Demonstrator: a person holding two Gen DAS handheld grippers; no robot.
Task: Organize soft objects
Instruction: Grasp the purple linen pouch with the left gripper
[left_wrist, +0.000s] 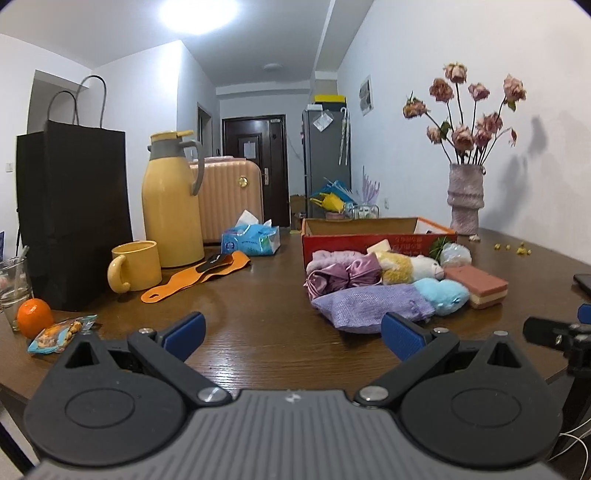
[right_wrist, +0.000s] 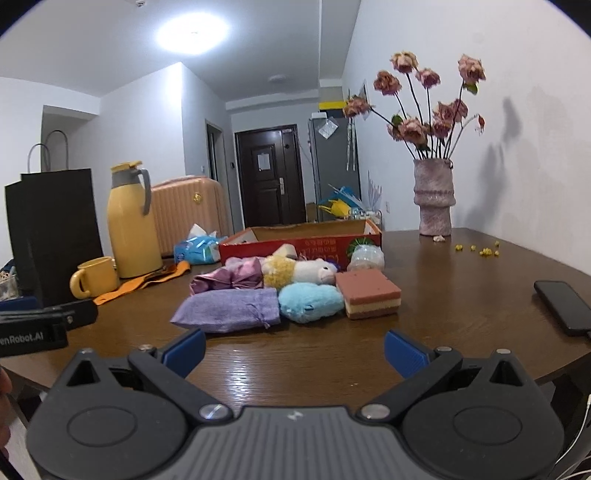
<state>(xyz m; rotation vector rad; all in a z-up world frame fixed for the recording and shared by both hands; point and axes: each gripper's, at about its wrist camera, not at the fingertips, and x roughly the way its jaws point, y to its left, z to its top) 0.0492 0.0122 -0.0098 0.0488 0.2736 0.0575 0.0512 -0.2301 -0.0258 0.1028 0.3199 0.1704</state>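
1. While both wait low at the near tabletop (right_wrist: 295, 354) edge, left gripper (left_wrist: 291, 332) and right gripper (right_wrist: 293, 349) stand spread wide, empty.
2. Beyond: pouch (right_wrist: 229, 308), blue plush (right_wrist: 310, 301), sponge (right_wrist: 369, 293), satin bag (right_wrist: 231, 278), alpaca (right_wrist: 299, 269), touching in a heap.
3. Behind, box (right_wrist: 295, 245), apparently empty.
4. Judgement: sorting unstarted; next, reach forward and pinch the pouch.

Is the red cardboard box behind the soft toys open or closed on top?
Open. The red box has no lid on top; its brown inner walls show from above. What lies inside cannot be seen.
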